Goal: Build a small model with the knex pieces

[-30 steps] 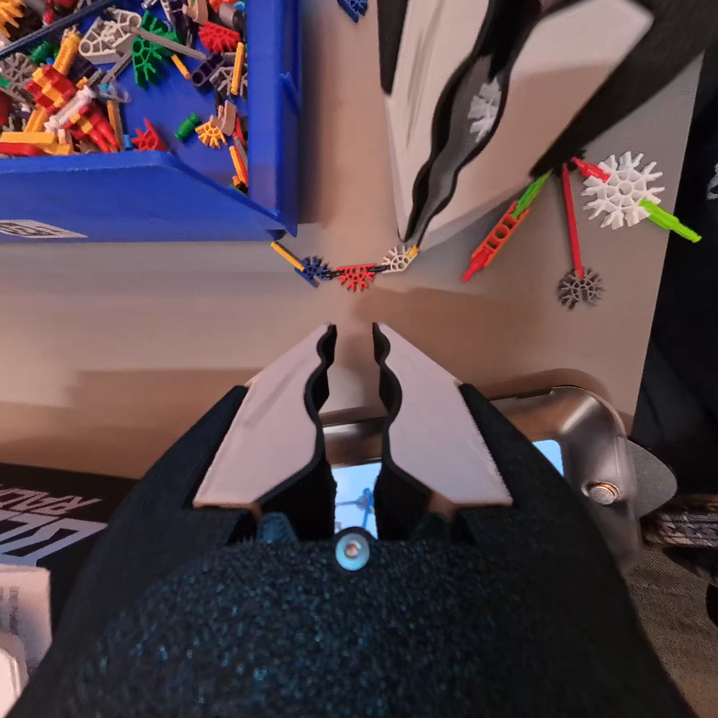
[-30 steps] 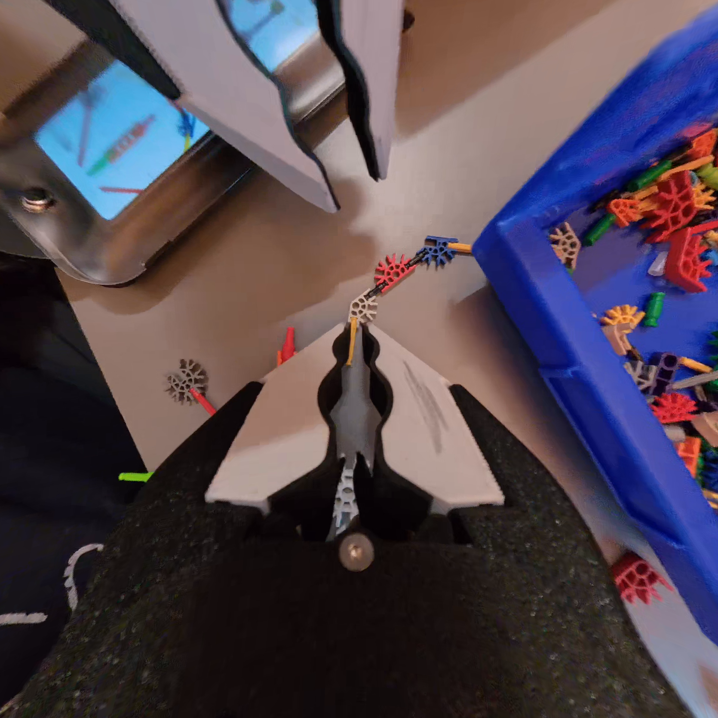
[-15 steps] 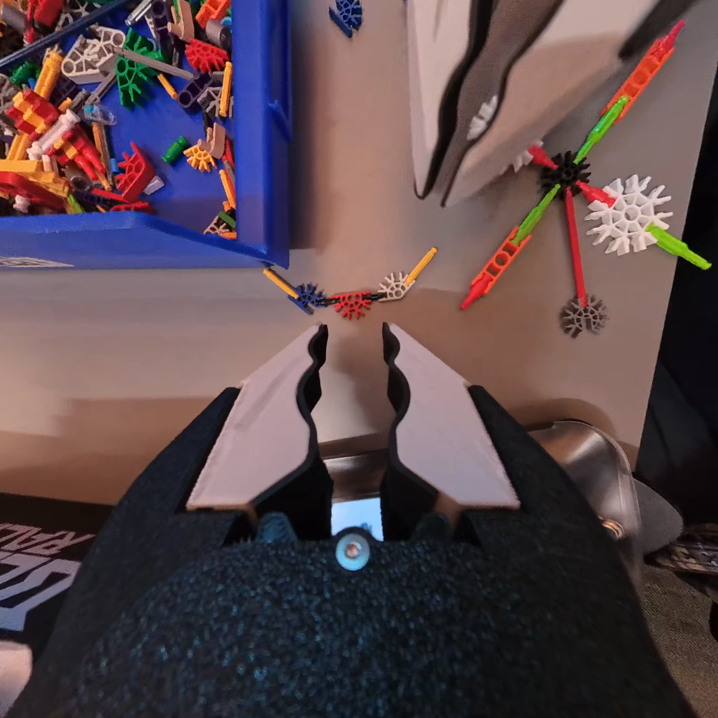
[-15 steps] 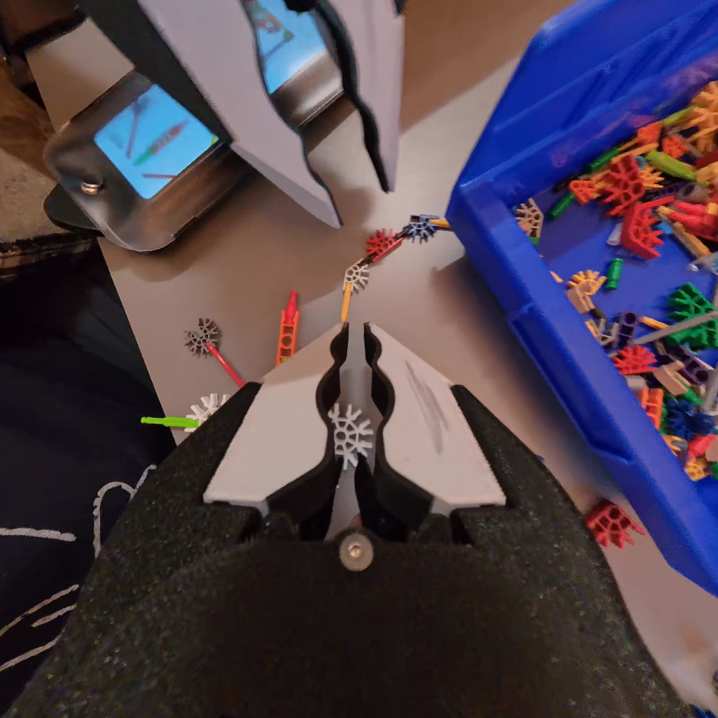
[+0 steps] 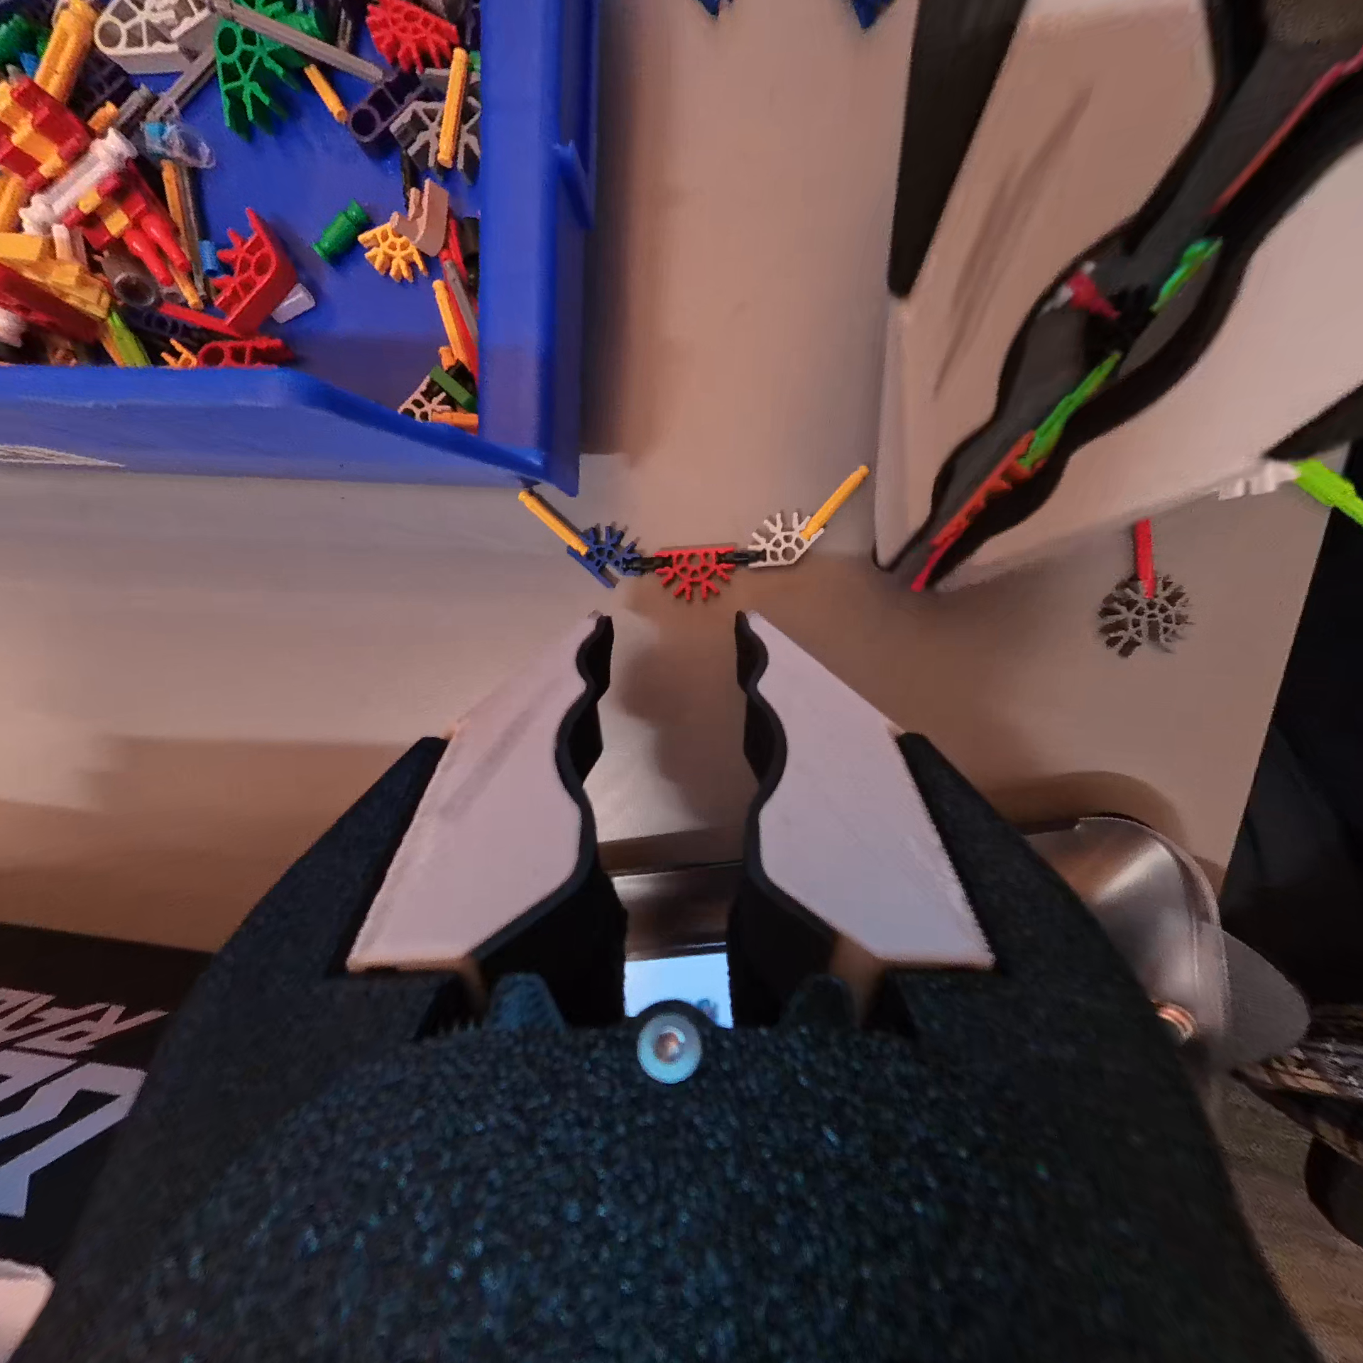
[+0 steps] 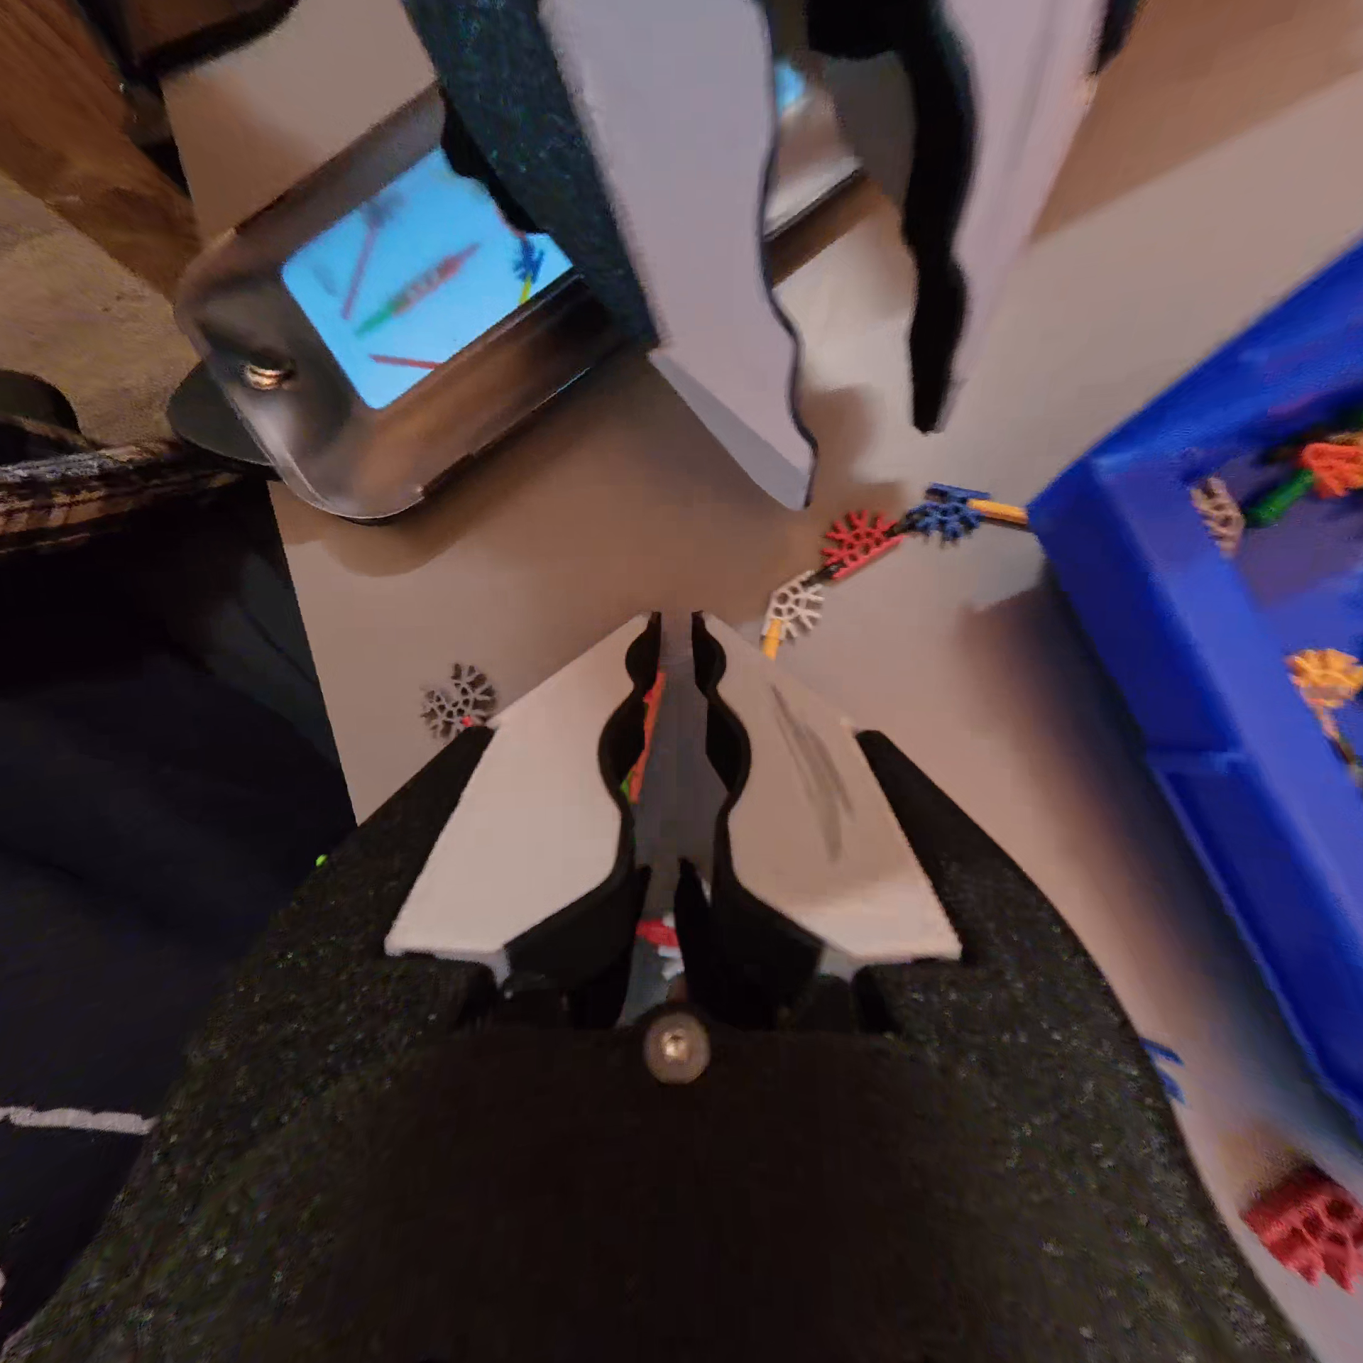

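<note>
Beige tabletop (image 5: 221, 664), warm indoor light

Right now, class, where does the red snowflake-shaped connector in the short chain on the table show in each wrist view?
Left wrist view: red connector, centre, just beyond the left gripper.
Right wrist view: red connector, right of centre, past the right gripper.
Shared landmark: blue bin, by the chain's blue end.

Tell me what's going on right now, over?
Left hand-held gripper open, empty, nearest connector chain. Right hand-held gripper open over rod-and-connector assembly. Blue bin beside chain.
</note>
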